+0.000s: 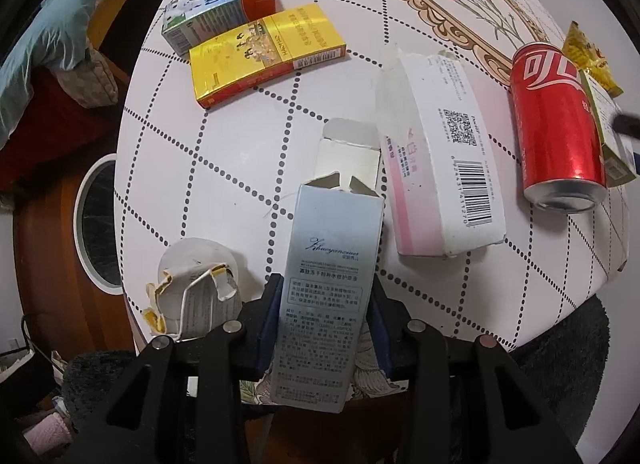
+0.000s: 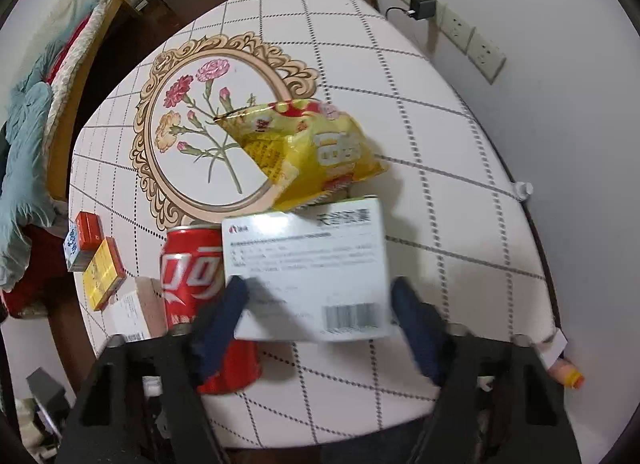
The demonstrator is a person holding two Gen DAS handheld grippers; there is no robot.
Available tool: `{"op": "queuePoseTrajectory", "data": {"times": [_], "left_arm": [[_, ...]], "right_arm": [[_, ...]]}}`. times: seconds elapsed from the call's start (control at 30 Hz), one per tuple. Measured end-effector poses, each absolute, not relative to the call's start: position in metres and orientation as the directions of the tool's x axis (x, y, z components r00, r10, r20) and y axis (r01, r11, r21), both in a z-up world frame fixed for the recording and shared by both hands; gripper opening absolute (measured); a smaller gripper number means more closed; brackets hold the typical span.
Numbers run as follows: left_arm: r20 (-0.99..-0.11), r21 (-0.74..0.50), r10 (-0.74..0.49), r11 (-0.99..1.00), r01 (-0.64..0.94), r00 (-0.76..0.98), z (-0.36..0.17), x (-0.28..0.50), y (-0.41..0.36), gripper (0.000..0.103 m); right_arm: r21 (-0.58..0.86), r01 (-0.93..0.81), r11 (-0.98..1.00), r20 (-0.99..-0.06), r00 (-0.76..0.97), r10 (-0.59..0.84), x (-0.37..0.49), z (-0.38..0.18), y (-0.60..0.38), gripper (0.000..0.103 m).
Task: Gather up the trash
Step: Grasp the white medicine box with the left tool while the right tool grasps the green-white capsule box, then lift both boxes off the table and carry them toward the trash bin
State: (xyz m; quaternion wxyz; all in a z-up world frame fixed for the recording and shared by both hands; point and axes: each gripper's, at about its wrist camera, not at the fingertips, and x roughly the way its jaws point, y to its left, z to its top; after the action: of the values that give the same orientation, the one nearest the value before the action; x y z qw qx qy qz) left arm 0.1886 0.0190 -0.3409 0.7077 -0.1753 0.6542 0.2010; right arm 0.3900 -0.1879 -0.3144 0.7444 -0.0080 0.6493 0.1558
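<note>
My left gripper (image 1: pixel 324 304) is shut on a tall grey carton (image 1: pixel 328 284) with a torn open top, held above the near table edge. A white and pink box (image 1: pixel 436 168), a red cola can (image 1: pixel 556 124) lying on its side, a yellow flat box (image 1: pixel 264 52) and a blue and red milk carton (image 1: pixel 220 8) lie on the table beyond. My right gripper (image 2: pixel 320 304) is open, its blurred fingers either side of a white and green box (image 2: pixel 308 264). A yellow snack bag (image 2: pixel 312 148) lies behind that box, and the can (image 2: pixel 200 284) lies at its left.
A crumpled white paper cup (image 1: pixel 200 296) lies at the near left table edge. A round white-rimmed bin (image 1: pixel 96 224) stands on the floor at left. The white dotted tablecloth (image 2: pixel 440 144) has a flower emblem (image 2: pixel 208 120). A wall with sockets (image 2: pixel 472 36) is at right.
</note>
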Motion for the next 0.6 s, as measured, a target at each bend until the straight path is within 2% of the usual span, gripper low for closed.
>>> {"op": "queuePoseTrajectory", "data": {"times": [0.03, 0.1, 0.17, 0.2, 0.23, 0.27, 0.37, 0.5, 0.6], "left_arm": [[-0.996, 0.014, 0.055, 0.859, -0.512, 0.065, -0.341, 0.188, 0.02, 0.037], [-0.996, 0.015, 0.058, 0.86, -0.51, 0.069, -0.343, 0.187, 0.021, 0.037], [-0.996, 0.013, 0.058, 0.859, -0.512, 0.072, -0.342, 0.188, 0.02, 0.037], [-0.996, 0.013, 0.058, 0.858, -0.514, 0.072, -0.343, 0.188, 0.02, 0.037], [-0.996, 0.014, 0.059, 0.858, -0.514, 0.071, -0.343, 0.188, 0.02, 0.037], [-0.996, 0.015, 0.06, 0.858, -0.514, 0.071, -0.343, 0.188, 0.02, 0.037], [-0.995, 0.018, 0.065, 0.858, -0.513, 0.074, -0.344, 0.187, 0.021, 0.037], [-0.995, 0.021, 0.069, 0.853, -0.521, 0.072, -0.341, 0.188, 0.02, 0.037], [-0.995, 0.025, 0.074, 0.853, -0.521, 0.073, -0.341, 0.187, 0.018, 0.037]], "right_arm": [[0.183, -0.253, 0.95, -0.97, 0.11, 0.216, 0.387, -0.311, -0.192, 0.058], [0.174, -0.264, 0.949, -0.973, 0.1, 0.207, 0.382, -0.307, -0.201, 0.058], [0.234, -0.249, 0.94, -0.964, 0.064, 0.257, 0.379, -0.308, -0.211, 0.06], [0.277, -0.229, 0.933, -0.953, 0.056, 0.297, 0.379, -0.306, -0.215, 0.064], [0.295, -0.213, 0.931, -0.947, 0.061, 0.314, 0.379, -0.304, -0.217, 0.082], [0.304, -0.212, 0.929, -0.942, 0.078, 0.326, 0.38, -0.302, -0.216, 0.094], [0.291, -0.242, 0.926, -0.942, 0.096, 0.321, 0.382, -0.301, -0.197, 0.094], [0.179, -0.291, 0.94, -0.964, 0.138, 0.226, 0.386, -0.307, -0.169, 0.094], [0.151, -0.291, 0.945, -0.971, 0.135, 0.197, 0.391, -0.313, -0.164, 0.094]]}}
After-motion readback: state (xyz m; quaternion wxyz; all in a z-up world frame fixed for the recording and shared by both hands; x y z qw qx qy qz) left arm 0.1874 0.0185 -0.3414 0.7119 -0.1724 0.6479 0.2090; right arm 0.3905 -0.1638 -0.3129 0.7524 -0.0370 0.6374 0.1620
